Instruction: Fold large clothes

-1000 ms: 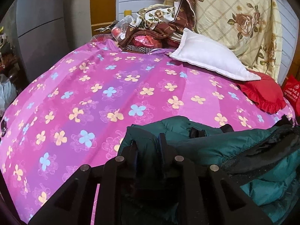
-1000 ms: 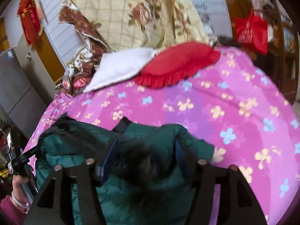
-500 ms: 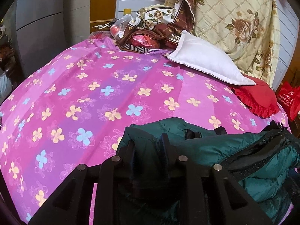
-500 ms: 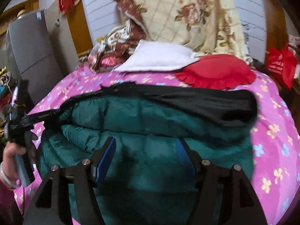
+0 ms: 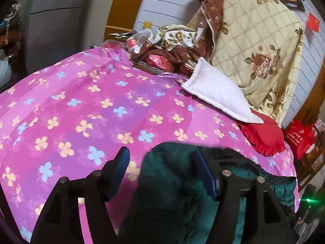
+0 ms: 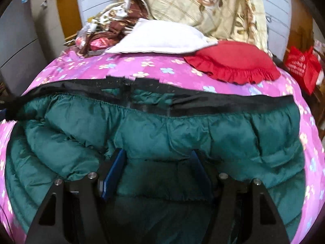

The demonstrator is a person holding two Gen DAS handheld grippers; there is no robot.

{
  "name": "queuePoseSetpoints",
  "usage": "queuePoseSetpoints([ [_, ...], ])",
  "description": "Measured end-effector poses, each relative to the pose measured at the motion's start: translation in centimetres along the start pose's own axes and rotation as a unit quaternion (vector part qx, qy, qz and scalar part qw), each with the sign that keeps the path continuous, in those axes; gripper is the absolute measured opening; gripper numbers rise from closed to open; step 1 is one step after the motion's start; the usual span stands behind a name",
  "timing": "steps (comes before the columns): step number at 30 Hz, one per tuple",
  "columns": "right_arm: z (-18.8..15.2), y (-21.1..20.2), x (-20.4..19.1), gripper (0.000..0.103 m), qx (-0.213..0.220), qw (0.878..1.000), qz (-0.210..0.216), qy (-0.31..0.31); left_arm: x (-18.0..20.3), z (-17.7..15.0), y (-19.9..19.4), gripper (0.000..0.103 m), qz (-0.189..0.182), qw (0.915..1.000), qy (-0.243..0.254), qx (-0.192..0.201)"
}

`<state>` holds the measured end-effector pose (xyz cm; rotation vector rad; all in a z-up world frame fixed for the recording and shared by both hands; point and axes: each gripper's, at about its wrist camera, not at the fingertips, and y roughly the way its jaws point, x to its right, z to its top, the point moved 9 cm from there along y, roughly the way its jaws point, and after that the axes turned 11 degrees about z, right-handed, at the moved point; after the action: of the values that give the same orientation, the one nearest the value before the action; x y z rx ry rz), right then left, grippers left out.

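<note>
A dark green puffer jacket [image 6: 182, 134] with a black trim band [image 6: 223, 101] lies spread across the near part of a pink flowered bedspread [image 5: 91, 105]. My left gripper [image 5: 162, 162] is open; a bunched end of the jacket [image 5: 168, 174] sits between its blue-padded fingers, against the right one. My right gripper [image 6: 158, 160] is open wide, its fingers resting low over the jacket's near fold. The jacket's sleeves are hidden.
A white pillow [image 5: 215, 93] and a red frilled cushion [image 5: 264, 136] lie at the bed's far side. A floral quilt [image 5: 260, 46] leans on the wall, beside a pile of cloth and packets [image 5: 166, 50]. A red bag [image 6: 302, 67] hangs right. A grey cabinet [image 5: 52, 20] stands left.
My left gripper has opened and let go of the jacket end it was shut on. The right gripper, open, moved in over the jacket, which now lies spread out flat.
</note>
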<state>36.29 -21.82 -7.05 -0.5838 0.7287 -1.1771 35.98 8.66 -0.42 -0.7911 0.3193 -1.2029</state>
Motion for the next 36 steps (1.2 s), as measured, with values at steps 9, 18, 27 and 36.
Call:
queuePoseSetpoints([
  [9,1.3,-3.4,1.6,0.071,0.022,1.000,-0.003,0.013,3.2,-2.2,0.5,0.048,0.024,0.9961,0.084,0.001],
  [18,1.0,-3.8,10.1,0.071,-0.015,0.997,-0.074,0.024,5.0,-4.9,5.9,0.049,0.096,0.9841,0.143,-0.042],
  [27,1.3,0.4,11.6,0.075,-0.031,0.996,-0.070,0.046,5.0,-4.6,7.7,0.049,0.103,0.9845,0.131,-0.053],
  [36,-0.6,-6.8,9.8,0.075,0.025,0.999,-0.025,0.040,4.8,-4.7,7.6,0.049,0.097,0.9863,0.125,-0.046],
])
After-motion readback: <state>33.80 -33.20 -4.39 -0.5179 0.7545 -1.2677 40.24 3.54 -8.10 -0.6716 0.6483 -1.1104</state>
